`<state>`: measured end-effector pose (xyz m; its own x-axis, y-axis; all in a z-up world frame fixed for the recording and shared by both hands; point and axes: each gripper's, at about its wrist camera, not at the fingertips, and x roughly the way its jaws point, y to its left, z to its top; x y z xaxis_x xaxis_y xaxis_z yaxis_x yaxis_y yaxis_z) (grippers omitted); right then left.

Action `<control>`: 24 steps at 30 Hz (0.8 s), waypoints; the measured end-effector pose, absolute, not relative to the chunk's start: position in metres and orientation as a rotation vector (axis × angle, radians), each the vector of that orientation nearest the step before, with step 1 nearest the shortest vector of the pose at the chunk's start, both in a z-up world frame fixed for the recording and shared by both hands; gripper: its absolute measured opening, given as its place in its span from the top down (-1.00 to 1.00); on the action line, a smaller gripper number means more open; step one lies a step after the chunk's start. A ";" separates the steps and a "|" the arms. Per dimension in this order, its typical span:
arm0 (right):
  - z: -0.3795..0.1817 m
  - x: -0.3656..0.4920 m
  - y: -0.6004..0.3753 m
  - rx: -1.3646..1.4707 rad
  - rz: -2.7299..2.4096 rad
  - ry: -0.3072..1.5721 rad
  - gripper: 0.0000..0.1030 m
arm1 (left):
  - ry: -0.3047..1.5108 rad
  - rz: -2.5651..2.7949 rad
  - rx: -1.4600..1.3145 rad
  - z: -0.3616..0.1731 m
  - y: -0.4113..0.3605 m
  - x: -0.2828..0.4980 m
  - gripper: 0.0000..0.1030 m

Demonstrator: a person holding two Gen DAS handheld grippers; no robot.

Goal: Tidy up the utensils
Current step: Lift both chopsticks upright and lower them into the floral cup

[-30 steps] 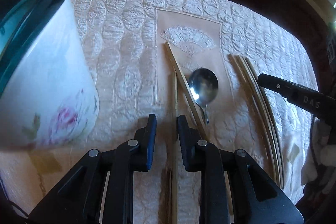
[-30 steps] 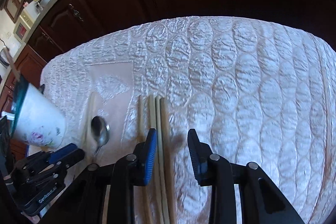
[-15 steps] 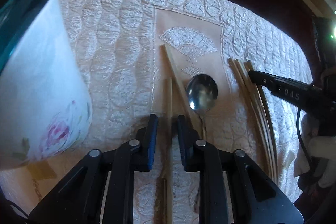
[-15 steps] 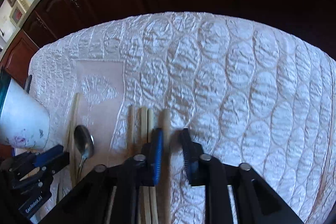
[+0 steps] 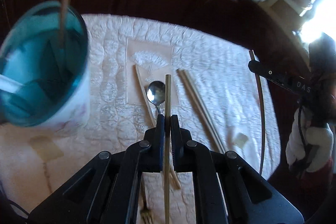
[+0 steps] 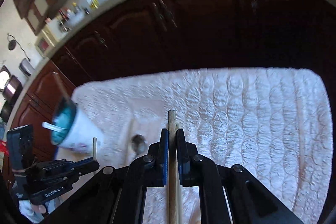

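Note:
In the left wrist view my left gripper is shut on a pale chopstick, held above the cloth and pointing away. Below it a metal spoon and another chopstick lie on a beige mat; two more chopsticks lie to the right. A white floral cup with a blue inside stands at the left, sticks in it. In the right wrist view my right gripper is shut on a wooden chopstick, also raised. The cup sits far left there.
A white quilted cloth covers the table; dark wooden cabinets stand behind its far edge. Small tape pieces lie on the cloth and a fork shows near the bottom. A person's gloved hand is at the right.
Both grippers have shut, each on one chopstick, and risen off the cloth with it. Both views now tilt up, showing more cabinets and the cup's inside.

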<state>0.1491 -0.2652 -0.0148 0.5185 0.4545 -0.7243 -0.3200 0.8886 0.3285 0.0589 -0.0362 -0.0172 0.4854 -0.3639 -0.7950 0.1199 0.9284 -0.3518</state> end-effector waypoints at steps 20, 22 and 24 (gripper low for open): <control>0.073 0.082 -0.199 0.213 0.711 0.765 0.88 | 0.754 -0.329 -0.216 0.115 0.031 -0.020 0.91; 0.077 0.081 -0.180 0.161 0.707 0.757 0.88 | 0.723 -0.314 -0.211 0.128 0.041 -0.020 0.91; 0.083 0.084 -0.174 0.213 0.733 0.745 0.88 | 0.681 -0.285 -0.200 0.144 0.052 -0.017 0.91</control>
